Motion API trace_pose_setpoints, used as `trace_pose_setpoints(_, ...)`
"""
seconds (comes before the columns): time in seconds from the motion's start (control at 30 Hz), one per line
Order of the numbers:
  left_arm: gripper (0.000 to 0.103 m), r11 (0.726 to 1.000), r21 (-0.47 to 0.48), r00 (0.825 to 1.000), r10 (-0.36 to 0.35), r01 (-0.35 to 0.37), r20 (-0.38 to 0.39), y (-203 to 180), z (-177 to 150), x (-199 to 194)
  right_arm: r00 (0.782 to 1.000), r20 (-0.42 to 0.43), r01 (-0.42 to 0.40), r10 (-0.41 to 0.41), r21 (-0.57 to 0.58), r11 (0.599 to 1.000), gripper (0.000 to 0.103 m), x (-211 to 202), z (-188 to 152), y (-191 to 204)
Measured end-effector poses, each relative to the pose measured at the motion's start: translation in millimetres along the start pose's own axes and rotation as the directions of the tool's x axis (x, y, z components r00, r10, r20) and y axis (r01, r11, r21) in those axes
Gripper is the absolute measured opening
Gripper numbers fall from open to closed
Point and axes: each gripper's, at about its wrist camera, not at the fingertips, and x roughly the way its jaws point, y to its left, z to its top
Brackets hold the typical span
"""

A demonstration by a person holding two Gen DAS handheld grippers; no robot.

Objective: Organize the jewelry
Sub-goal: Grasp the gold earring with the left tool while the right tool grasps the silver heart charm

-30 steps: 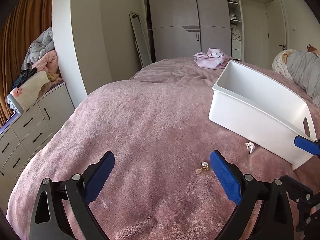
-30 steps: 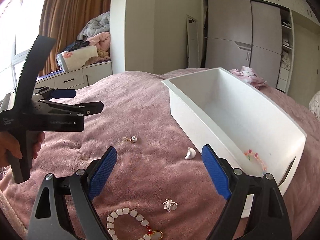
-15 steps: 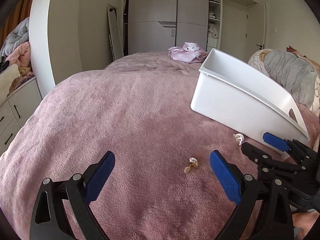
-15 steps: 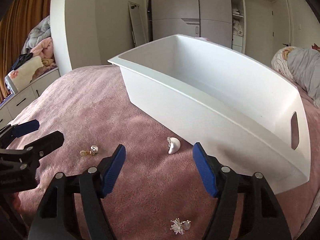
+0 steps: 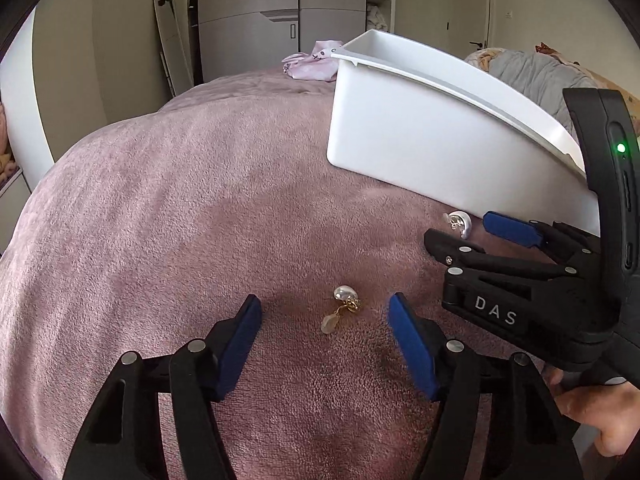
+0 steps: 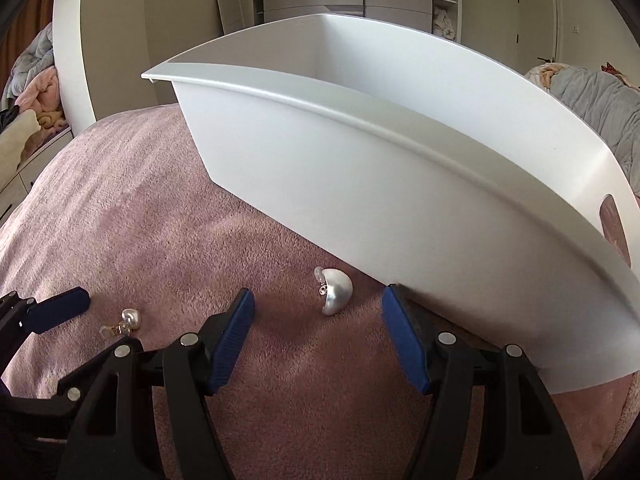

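Note:
A pearl-and-gold drop earring [image 5: 345, 296] lies on the pink bedspread [image 5: 180, 220]. My left gripper [image 5: 324, 305] hangs low over it with its jaws closing. The earring sits between the blue pads, untouched. A silver dome earring [image 6: 337, 290] lies close to the wall of the white bin [image 6: 360, 160]. My right gripper [image 6: 318, 295] straddles it, open, its pads clear of it. In the left wrist view the right gripper [image 5: 464, 236] reaches in from the right around the silver earring [image 5: 460, 222], under the bin [image 5: 420, 144]. The pearl earring [image 6: 130, 318] also shows at the right wrist view's lower left.
A person's hand [image 5: 592, 412] holds the right gripper's handle. A pink cloth [image 5: 316, 60] lies at the bed's far end and a grey duvet [image 5: 532, 76] at the right. A mirror [image 5: 170, 40] leans beside the wardrobe [image 5: 280, 20]. The bin wall stands right beside my right finger.
Both grippers have sunk toward the bedspread, each onto its own earring. The left jaws have narrowed around the pearl earring. The right gripper swung from the bracelet area toward the bin.

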Motion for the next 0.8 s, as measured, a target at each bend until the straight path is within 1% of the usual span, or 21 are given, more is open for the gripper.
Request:
trace_pose_setpoints(0.03, 0.063, 1.000, 0.007, 1.000, -0.003, 0.003, -0.002, -1, 0, 2, 1.000, -0.003, 0.005, -0.005, -0.004, 1.000, 0.066, 1, 0, 2)
trace_pose_setpoints(0.1, 0.056, 1.000, 0.013, 1.000, -0.006, 0.006, -0.012, -2, 1, 6, 1.000, -0.009, 0.002, -0.002, -0.007, 1.000, 0.065, 5, -1, 3)
trace_pose_setpoints(0.17, 0.053, 1.000, 0.019, 1.000, -0.002, 0.002, -0.018, -4, 0, 10, 1.000, -0.017, -0.001, 0.001, -0.009, 1.000, 0.063, 8, 0, 5)
trace_pose_setpoints(0.2, 0.050, 1.000, 0.023, 1.000, -0.006, 0.007, -0.021, -4, 1, 11, 1.000, -0.020, -0.015, 0.014, -0.013, 1.000, 0.057, 10, 1, 8)
trace_pose_setpoints(0.23, 0.046, 1.000, 0.025, 1.000, -0.011, 0.011, -0.024, -5, 1, 13, 0.999, -0.024, -0.023, 0.023, -0.018, 1.000, 0.052, 11, 2, 9)
trace_pose_setpoints(0.3, 0.042, 1.000, 0.020, 0.999, -0.014, 0.015, -0.032, -4, 2, 17, 0.999, -0.028, -0.041, 0.040, -0.018, 0.999, 0.046, 13, 2, 10)
trace_pose_setpoints(0.37, 0.036, 1.000, 0.011, 0.999, -0.019, 0.019, -0.033, -3, 2, 19, 0.998, -0.029, -0.055, 0.054, -0.011, 0.998, 0.044, 14, 2, 10)
trace_pose_setpoints(0.4, 0.030, 1.000, 0.007, 0.999, -0.020, 0.020, -0.034, -1, 2, 20, 0.998, -0.029, -0.063, 0.063, -0.007, 0.998, 0.041, 16, 3, 11)
trace_pose_setpoints(0.43, 0.027, 1.000, 0.005, 0.999, -0.021, 0.021, -0.036, -1, 2, 20, 0.997, -0.029, -0.071, 0.071, -0.003, 0.997, 0.039, 16, 4, 10)
trace_pose_setpoints(0.5, 0.025, 1.000, 0.010, 0.999, -0.017, 0.018, -0.038, 0, 0, 18, 0.996, -0.028, -0.083, 0.083, 0.003, 0.997, 0.037, 16, 4, 8)
trace_pose_setpoints(0.57, 0.025, 1.000, 0.019, 0.999, -0.008, 0.009, -0.038, -1, 0, 17, 0.995, -0.025, -0.094, 0.094, 0.012, 0.996, 0.031, 15, 5, 5)
trace_pose_setpoints(0.63, 0.025, 1.000, 0.024, 0.999, -0.001, 0.002, -0.038, -2, 0, 18, 0.994, -0.025, -0.104, 0.104, 0.019, 0.994, 0.022, 14, 5, 0)
trace_pose_setpoints(0.67, 0.025, 1.000, 0.028, 0.999, 0.004, -0.003, -0.038, -2, 2, 19, 0.994, -0.024, -0.110, 0.111, 0.023, 0.994, 0.021, 13, 5, -1)
trace_pose_setpoints(0.8, 0.024, 0.998, 0.057, 0.999, 0.029, -0.027, -0.030, -13, 5, 12, 0.992, -0.020, -0.127, 0.128, 0.039, 0.991, 0.020, 12, 4, -7)
